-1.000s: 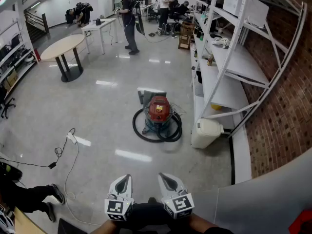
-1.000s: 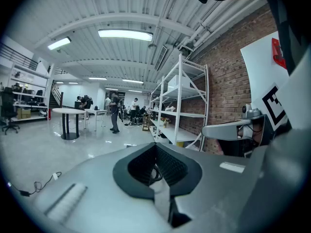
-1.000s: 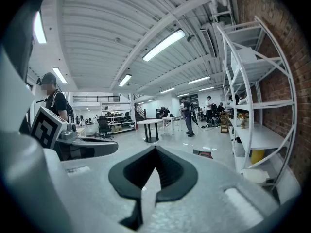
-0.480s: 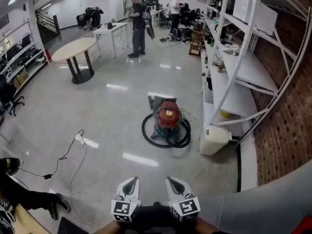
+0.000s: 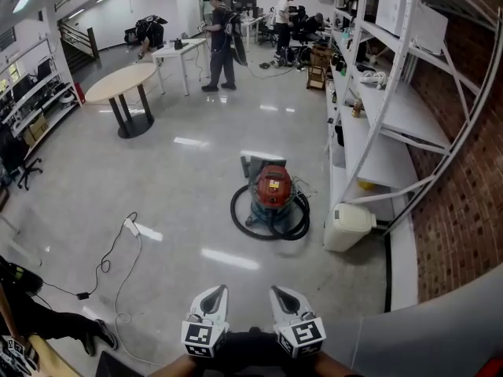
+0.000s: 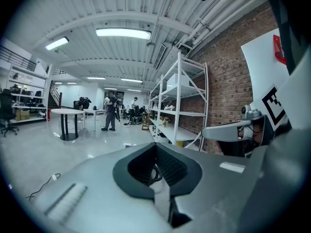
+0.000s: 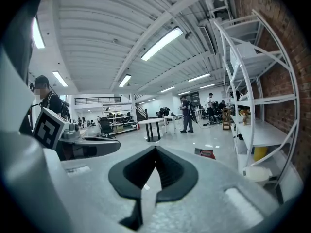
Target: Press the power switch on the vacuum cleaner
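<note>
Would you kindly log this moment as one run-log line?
left gripper: shut, empty | right gripper: shut, empty | vacuum cleaner: on floor ahead, untouched

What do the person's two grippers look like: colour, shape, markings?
Both the left gripper and the right gripper are pale grey and taper to a point, with dark ribbed pads inside. Each carries a white cube with black square markers.

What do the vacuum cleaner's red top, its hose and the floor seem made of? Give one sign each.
The red top looks like moulded plastic, smooth and rounded. The hose: flexible black plastic or rubber, since it coils. The floor: polished hard surface, material unclear; it mirrors ceiling lights.
</note>
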`<state>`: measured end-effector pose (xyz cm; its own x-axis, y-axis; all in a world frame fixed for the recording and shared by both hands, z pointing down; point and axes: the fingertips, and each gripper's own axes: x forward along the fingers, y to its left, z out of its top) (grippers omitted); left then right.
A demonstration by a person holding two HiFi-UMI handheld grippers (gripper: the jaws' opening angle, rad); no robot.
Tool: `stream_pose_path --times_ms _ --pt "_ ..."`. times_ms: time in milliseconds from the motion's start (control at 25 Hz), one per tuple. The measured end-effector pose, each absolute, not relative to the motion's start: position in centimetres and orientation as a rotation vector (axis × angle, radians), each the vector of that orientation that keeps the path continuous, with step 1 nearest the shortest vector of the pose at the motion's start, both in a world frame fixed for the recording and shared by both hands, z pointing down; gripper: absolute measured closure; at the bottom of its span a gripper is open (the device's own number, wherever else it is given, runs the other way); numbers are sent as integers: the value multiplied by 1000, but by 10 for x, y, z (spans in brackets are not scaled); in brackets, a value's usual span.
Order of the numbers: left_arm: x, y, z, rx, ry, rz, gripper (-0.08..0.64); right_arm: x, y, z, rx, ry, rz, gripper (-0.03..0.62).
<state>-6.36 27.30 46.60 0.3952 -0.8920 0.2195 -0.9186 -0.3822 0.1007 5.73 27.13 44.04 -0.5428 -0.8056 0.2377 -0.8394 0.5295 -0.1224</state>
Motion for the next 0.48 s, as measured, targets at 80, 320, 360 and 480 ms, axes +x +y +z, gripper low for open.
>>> stream_pose_path --times_ms 80,320,360,480 --pt "-60 273 464 2449 -1611 197 543 59 272 444 1400 -2633 333 600" --pt "-62 274 465 2439 -1632 227 543 60 267 448 1401 -2649 347 600" --pt "-61 274 466 2439 -1631 233 543 60 266 449 1395 -2648 358 600" --pt "-57 269 468 2442 -1625 241 543 61 260 455 1386 -2646 386 600"
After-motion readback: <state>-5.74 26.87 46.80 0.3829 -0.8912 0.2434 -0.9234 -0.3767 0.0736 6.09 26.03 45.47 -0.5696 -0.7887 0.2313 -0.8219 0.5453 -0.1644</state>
